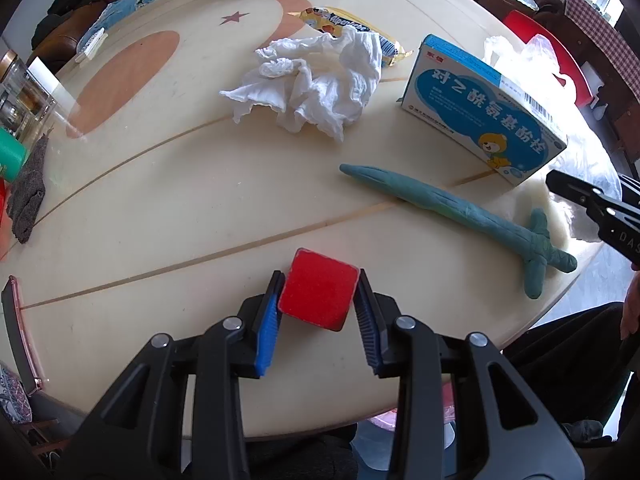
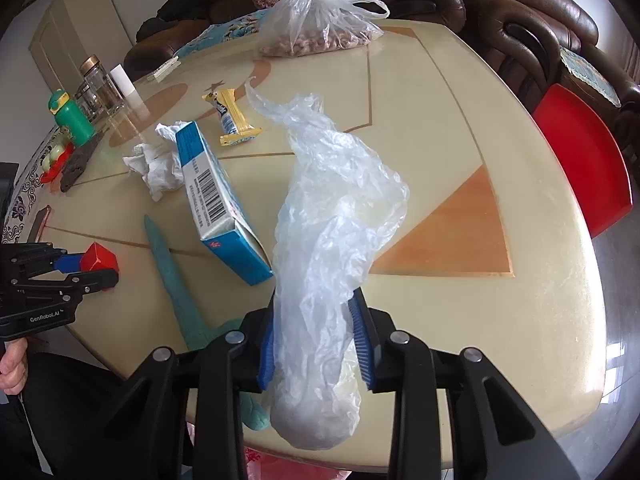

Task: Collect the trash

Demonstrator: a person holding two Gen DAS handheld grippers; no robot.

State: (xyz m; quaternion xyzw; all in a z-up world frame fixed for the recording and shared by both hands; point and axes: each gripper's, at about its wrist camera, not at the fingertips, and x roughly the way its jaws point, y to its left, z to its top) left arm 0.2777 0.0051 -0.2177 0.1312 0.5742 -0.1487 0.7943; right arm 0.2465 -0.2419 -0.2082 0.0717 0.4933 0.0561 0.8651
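Left wrist view: left gripper (image 1: 318, 300) clamps a red cube (image 1: 318, 290); right gripper (image 2: 316, 336) pinches a clear plastic bag (image 2: 336, 216). Crumpled tissue (image 1: 316, 88) at twelve o'clock and medicine box (image 1: 484, 112) at two o'clock remain uncollected.

Left hand-held gripper (image 1: 319, 300) and right hand-held gripper (image 2: 316, 340) both clamped, angled steeply downward

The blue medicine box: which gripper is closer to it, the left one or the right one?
Right. The right gripper, holding the clear plastic bag, is just beside the blue medicine box. The left gripper, holding the red cube, is farther, beyond the green clay sword.
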